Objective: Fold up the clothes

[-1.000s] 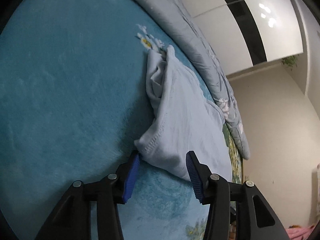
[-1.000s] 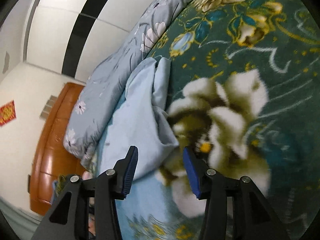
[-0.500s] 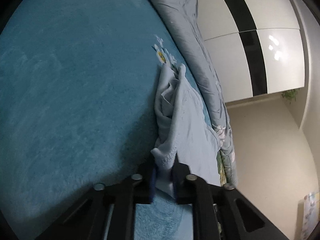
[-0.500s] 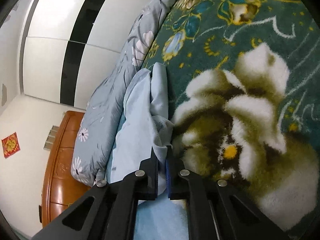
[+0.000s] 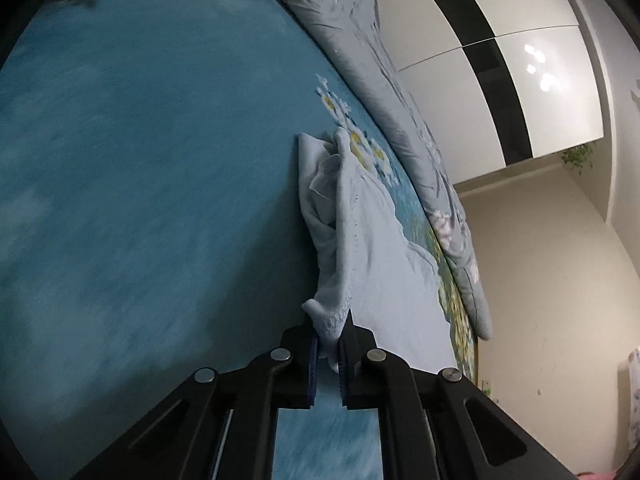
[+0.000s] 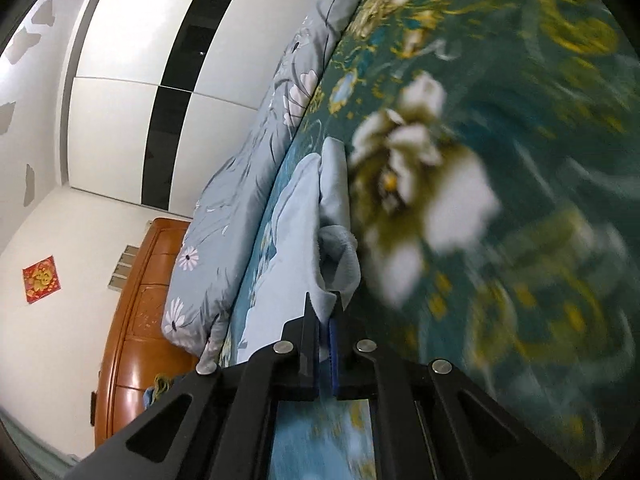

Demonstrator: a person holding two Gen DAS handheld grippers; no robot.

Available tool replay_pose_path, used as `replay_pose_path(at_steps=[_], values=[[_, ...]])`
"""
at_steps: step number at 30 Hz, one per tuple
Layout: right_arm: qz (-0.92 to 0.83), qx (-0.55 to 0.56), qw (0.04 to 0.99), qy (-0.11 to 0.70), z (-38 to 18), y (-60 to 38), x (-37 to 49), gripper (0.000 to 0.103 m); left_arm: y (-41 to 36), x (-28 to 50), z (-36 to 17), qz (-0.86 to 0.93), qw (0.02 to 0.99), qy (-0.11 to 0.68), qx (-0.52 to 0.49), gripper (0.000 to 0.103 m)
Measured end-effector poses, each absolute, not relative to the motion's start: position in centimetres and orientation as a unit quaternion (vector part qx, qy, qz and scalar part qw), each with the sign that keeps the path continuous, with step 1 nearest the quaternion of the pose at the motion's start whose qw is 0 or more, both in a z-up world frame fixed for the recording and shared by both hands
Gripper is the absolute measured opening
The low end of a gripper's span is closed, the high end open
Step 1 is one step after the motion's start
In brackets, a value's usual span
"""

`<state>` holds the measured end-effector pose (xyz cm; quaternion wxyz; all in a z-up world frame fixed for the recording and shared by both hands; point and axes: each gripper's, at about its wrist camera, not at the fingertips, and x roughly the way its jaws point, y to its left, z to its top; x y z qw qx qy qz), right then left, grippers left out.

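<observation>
I have both sets of jaws pinching near corners of the pale blue soft knit garment [image 5: 376,264], left gripper [image 5: 329,354] and right gripper [image 6: 325,330], which lies bunched on the teal floral plush bed blanket [image 5: 140,184]; light, limp, it should sag between holds.

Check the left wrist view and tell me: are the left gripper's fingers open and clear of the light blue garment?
No, the left gripper is shut on a corner of the light blue garment, with cloth pinched between its blue pads.
</observation>
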<state>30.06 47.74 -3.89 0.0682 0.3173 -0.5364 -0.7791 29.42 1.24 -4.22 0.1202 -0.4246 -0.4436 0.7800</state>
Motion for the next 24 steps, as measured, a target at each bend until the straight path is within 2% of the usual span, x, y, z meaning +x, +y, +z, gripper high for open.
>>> replay_pose_path(at_steps=[6, 10, 14, 17, 20, 24], values=[[-0.796, 0.327, 0.059, -0.506, -4.0, 46.5, 32.8, 0.003, 0.5, 31.0, -4.7, 0.784, 0.121, -0.429, -0.432, 0.009], [-0.801, 0.326, 0.058, -0.499, -3.9, 46.5, 32.7, 0.003, -1.1, 32.1, -4.6, 0.78, 0.105, -0.442, -0.431, 0.015], [-0.805, 0.33, 0.061, -0.489, -4.1, 47.2, 33.2, 0.003, -1.6, 33.4, -2.2, 0.816, 0.074, -0.398, -0.412, 0.016], [-0.806, 0.33, 0.062, -0.487, -4.6, 47.2, 33.7, 0.003, 0.9, 32.9, 0.4, 0.841, 0.104, -0.342, -0.405, 0.016], [-0.807, 0.332, 0.06, -0.484, -5.0, 47.1, 33.8, 0.003, 6.8, 30.9, 2.3, 0.85, 0.171, -0.277, -0.413, 0.016], [-0.805, 0.332, 0.06, -0.488, -5.1, 47.1, 33.9, 0.003, 14.0, 29.5, 1.1, 0.841, 0.212, -0.213, -0.451, 0.016]])
